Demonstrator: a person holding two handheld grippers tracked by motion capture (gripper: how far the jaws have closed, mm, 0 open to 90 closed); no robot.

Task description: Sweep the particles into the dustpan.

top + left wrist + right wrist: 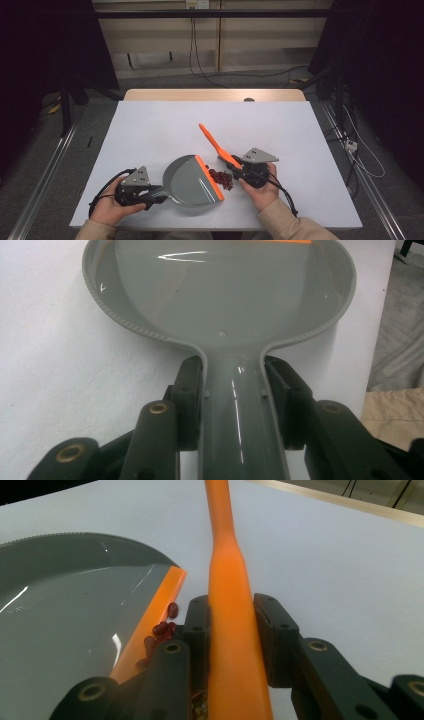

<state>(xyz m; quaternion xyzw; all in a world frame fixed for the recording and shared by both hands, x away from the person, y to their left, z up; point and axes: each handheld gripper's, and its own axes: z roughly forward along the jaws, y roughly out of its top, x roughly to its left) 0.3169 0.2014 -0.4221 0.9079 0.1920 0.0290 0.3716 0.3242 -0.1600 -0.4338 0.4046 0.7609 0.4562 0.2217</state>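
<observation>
High view first, and we start at the left: our left hand (107,207) sits near the front edge of the white table (150,125), holding the left gripper (159,194) level and pointed to the right. Its jaws are clamped on the grey handle of the dustpan (189,181), and in the left gripper view we see that handle running straight up between the two black pads (189,400), both pressed against its sides, with the dustpan (220,290) widening out beyond them on the tabletop. Moving right, the pan lies flat on the table, its orange lip (209,176) facing our other hand. Just past that lip we have a small heap of dark red beans (221,179), touching or just beside the edge. Next comes the right gripper (235,167), held in our right hand (260,187), its jaws closed narrowly on the orange brush (215,142), whose handle slants up and away to the left across the table. From the right gripper view we see the brush (230,595) squeezed between both pads, the beans (162,630) lying against the orange lip (155,615) to its left, and the grey dustpan (65,620) beyond.
</observation>
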